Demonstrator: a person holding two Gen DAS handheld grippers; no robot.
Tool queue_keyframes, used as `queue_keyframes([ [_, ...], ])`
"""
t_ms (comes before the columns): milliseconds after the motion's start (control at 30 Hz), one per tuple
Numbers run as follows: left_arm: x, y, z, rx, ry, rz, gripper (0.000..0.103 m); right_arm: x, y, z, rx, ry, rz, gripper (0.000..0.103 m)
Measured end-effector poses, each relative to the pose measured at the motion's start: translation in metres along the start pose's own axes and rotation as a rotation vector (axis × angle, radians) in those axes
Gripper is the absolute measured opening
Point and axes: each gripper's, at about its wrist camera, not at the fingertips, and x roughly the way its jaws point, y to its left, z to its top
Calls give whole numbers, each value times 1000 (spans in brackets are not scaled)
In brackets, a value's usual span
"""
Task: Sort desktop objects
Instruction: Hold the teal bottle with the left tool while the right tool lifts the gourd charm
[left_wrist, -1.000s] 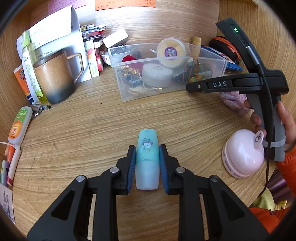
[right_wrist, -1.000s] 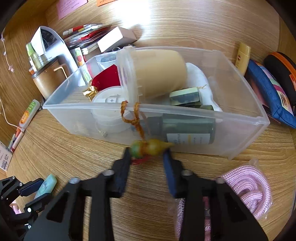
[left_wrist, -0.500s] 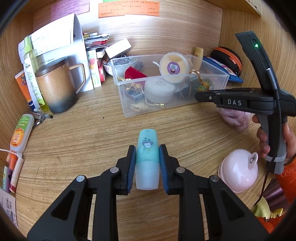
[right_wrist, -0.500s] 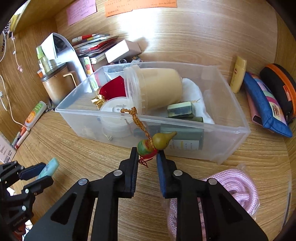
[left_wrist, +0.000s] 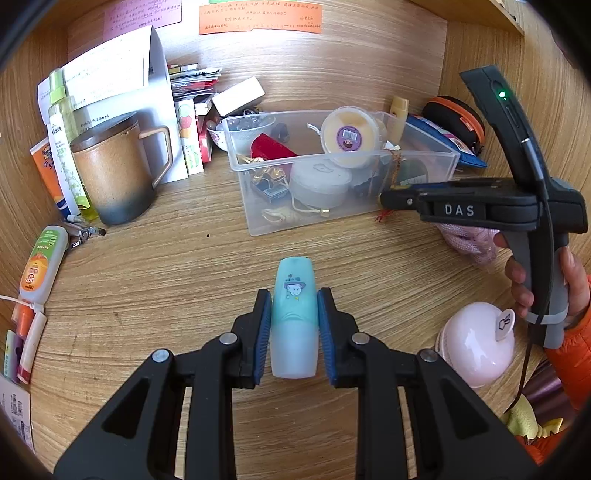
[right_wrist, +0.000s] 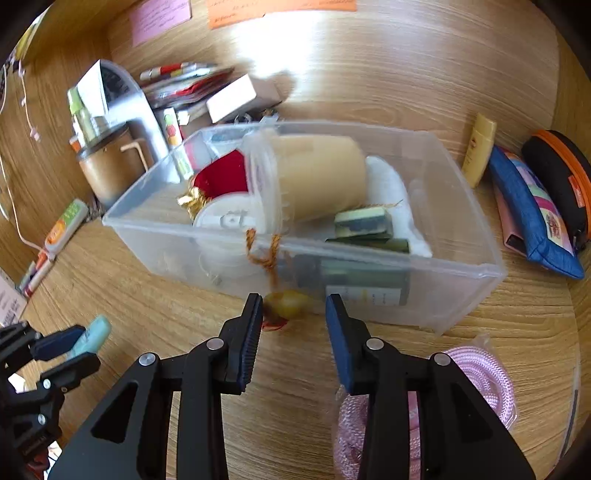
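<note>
We hold the pale teal cartoon-printed tube (left_wrist: 293, 317) clamped in the left tongs (left_wrist: 293, 325), in front of the clear plastic bin (right_wrist: 476, 206), ready for sorting. The right tongs (right_wrist: 293, 328) stand wide; the blurred green-yellow gourd charm (right_wrist: 288, 304) hangs outside the bin's front wall, its cord over the rim.

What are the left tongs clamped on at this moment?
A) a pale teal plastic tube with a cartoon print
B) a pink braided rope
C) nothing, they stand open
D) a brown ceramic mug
A: in the left wrist view the left tongs press both blue pads against the pale teal plastic tube with a cartoon print.
</note>
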Motion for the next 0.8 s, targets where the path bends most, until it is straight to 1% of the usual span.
queue_keyframes([
  [67, 0, 1, 0, -4, -1, -1, 24, 1, 2, -1, 10, 4, 28, 33],
  [167, -1, 1, -2, -8, -1, -1, 24, 3, 5, 1, 10, -11, 15, 33],
  [233, -2, 1, -3, -8, -2, 1, 24, 3, 5, 2, 33, -11, 34, 34],
  [267, -2, 2, -3, -9, -2, 0, 24, 3, 5, 2, 39, -14, 44, 33],
  [333, -2, 2, -4, -9, -1, 0, 24, 3, 5, 1, 37, -14, 36, 31],
  [367, -2, 2, -4, -9, -1, 0, 24, 4, 6, 1, 27, -13, 32, 27],
  [467, -2, 3, -3, -10, -5, -1, 24, 4, 7, 0, 14, -13, 27, 27],
  [633, -3, 4, 3, -28, -22, -12, 24, -12, 12, -4, -26, -60, -9, 27],
  [800, -7, 2, 14, -33, -51, -23, 24, -35, 20, -5, -63, -107, -11, 27],
])
